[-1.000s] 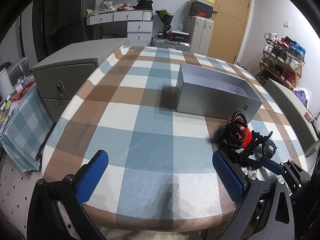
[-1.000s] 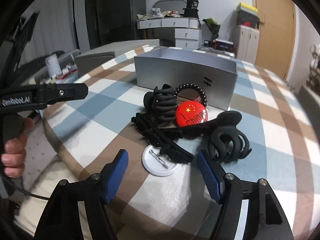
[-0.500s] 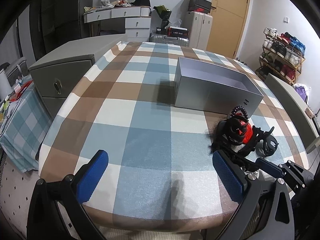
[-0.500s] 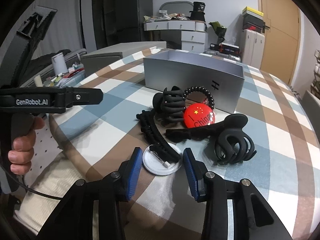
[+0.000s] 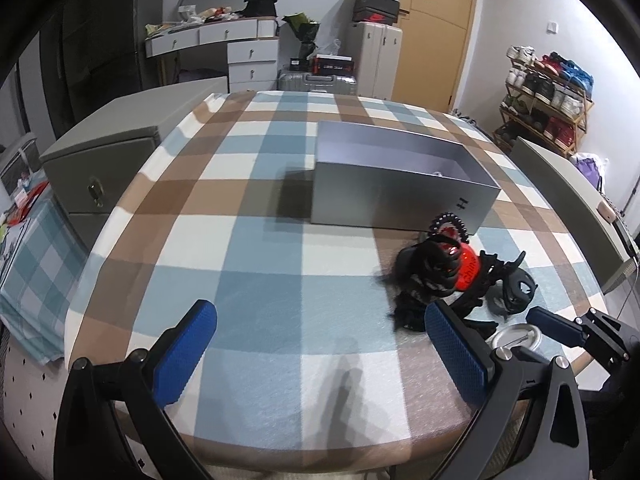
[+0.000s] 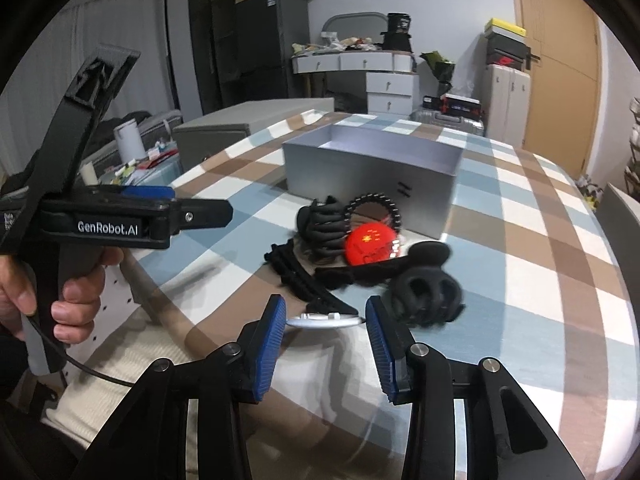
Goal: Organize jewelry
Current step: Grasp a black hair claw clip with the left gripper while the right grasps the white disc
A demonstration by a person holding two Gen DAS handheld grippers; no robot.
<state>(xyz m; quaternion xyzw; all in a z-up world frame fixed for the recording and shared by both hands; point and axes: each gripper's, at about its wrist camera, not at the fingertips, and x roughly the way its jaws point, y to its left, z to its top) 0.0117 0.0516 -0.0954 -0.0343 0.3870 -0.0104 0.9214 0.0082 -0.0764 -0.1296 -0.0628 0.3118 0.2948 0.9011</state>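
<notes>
A pile of accessories lies on the checked table in front of an open grey box [image 5: 400, 176] [image 6: 372, 164]: black hair claws [image 6: 324, 228] [image 6: 424, 292], a red flag badge [image 6: 370, 246] [image 5: 466, 268], a black beaded ring [image 6: 374, 210] and a black barrette [image 6: 300, 272]. My right gripper [image 6: 326, 324] is shut on a white round pin badge [image 6: 324, 322], held edge-on and lifted. It also shows in the left wrist view [image 5: 516, 338]. My left gripper [image 5: 320, 348] is open and empty, over the table left of the pile.
A grey cabinet [image 5: 100, 164] stands left of the table. A shoe rack [image 5: 548, 96] and a door are at the right. A white dresser [image 5: 224, 44] stands at the back. The table's front edge is close below both grippers.
My right gripper has closed on the white pin badge and lifted it off the table, tilting it edge-on. The left gripper has hardly moved.
</notes>
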